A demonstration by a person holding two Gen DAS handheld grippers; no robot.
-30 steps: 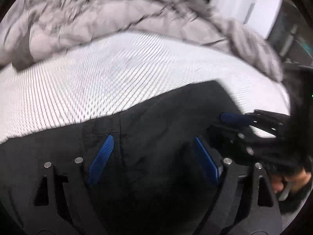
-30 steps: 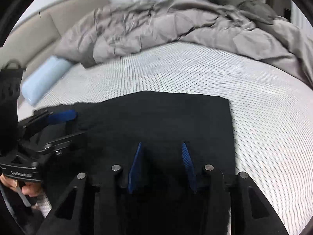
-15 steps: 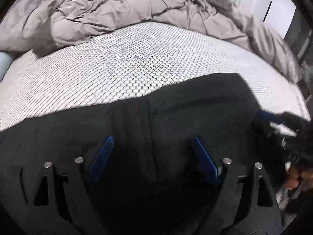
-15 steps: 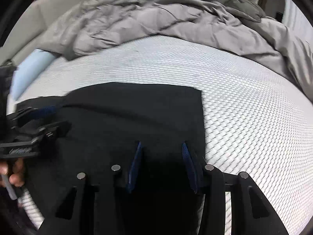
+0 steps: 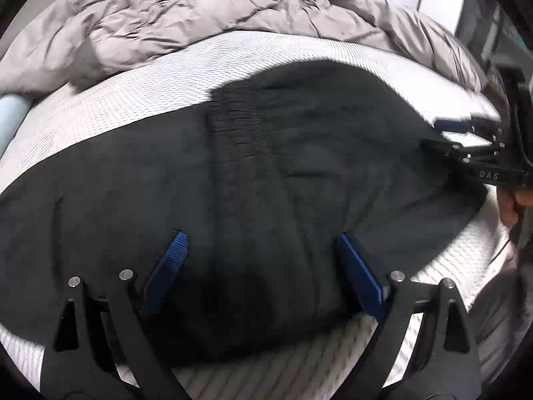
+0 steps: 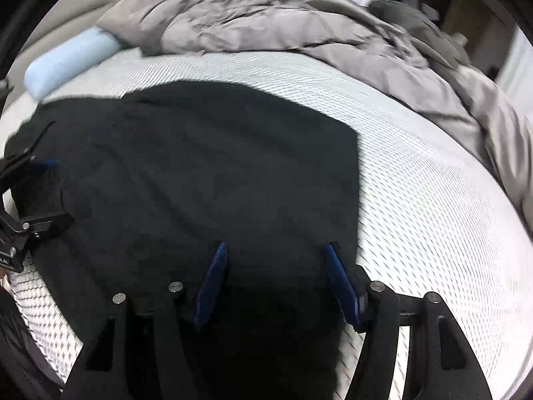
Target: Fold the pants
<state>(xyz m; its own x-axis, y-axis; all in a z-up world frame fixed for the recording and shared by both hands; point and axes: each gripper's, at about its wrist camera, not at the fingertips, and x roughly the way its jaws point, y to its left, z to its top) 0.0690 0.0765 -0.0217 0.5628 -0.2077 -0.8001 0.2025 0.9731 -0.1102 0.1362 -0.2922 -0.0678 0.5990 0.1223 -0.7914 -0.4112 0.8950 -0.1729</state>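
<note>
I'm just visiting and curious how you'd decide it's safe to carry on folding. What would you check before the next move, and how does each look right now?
1. Black pants lie on the mattress: ok.
2. Left tongs let go: ok, the jaws are opening, cloth lies under them, unpinched.
3. Right tongs let go: ok, the jaws are opening over the pants' edge, nothing clamped.
4. Fold lies smooth: not ok, a gathered ridge and wrinkles show.
5. Grey duvet clear of the pants: ok, white mattress shows between them.
6. Edges line up squarely: cannot tell, the picture is blurred and curved.
</note>
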